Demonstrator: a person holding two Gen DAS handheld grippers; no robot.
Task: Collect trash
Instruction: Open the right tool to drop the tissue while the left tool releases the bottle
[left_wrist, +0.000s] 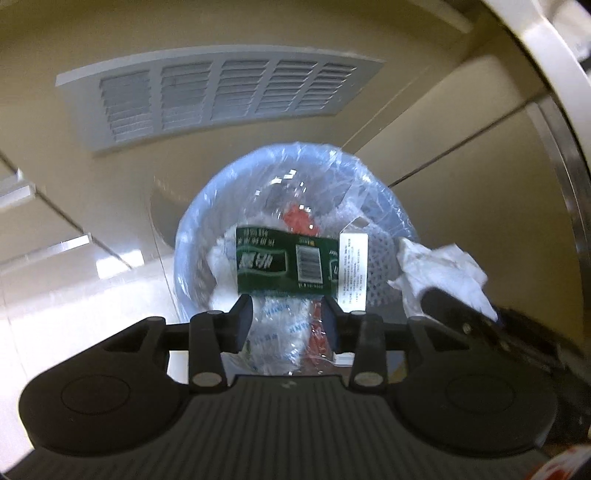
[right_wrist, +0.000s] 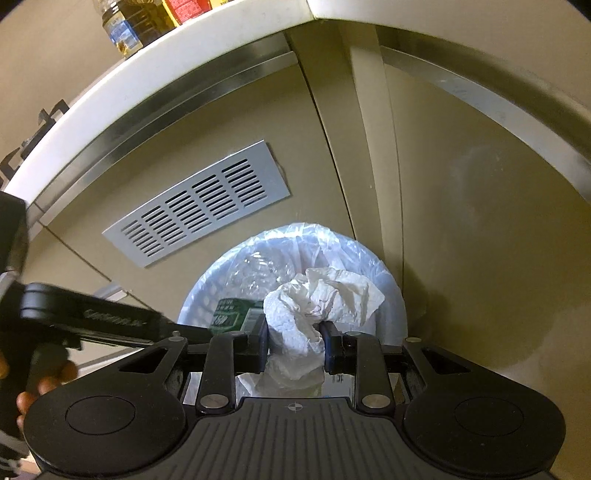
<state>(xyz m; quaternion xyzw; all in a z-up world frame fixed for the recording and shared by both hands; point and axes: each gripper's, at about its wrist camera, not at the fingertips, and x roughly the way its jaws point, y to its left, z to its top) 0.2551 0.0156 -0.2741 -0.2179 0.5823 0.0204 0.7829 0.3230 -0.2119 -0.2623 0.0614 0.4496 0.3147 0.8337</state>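
One white counter (right_wrist: 192, 48) edge curves above beige cabinet doors bearing one slatted metal vent (left_wrist: 221, 92). Below stands one round bin (right_wrist: 207, 291) lined with clear, crinkly plastic. The left hand-held gripper (left_wrist: 288, 321) is parted around a clear bottle with a green label (left_wrist: 288, 264). The right hand-held gripper (right_wrist: 295, 345) clamps one crumpled white tissue (right_wrist: 317, 299) over the bin.

Crumpled white tissue (right_wrist: 314, 314) above lined bin (right_wrist: 207, 291); green-labelled clear bottle (left_wrist: 295, 266) over it.
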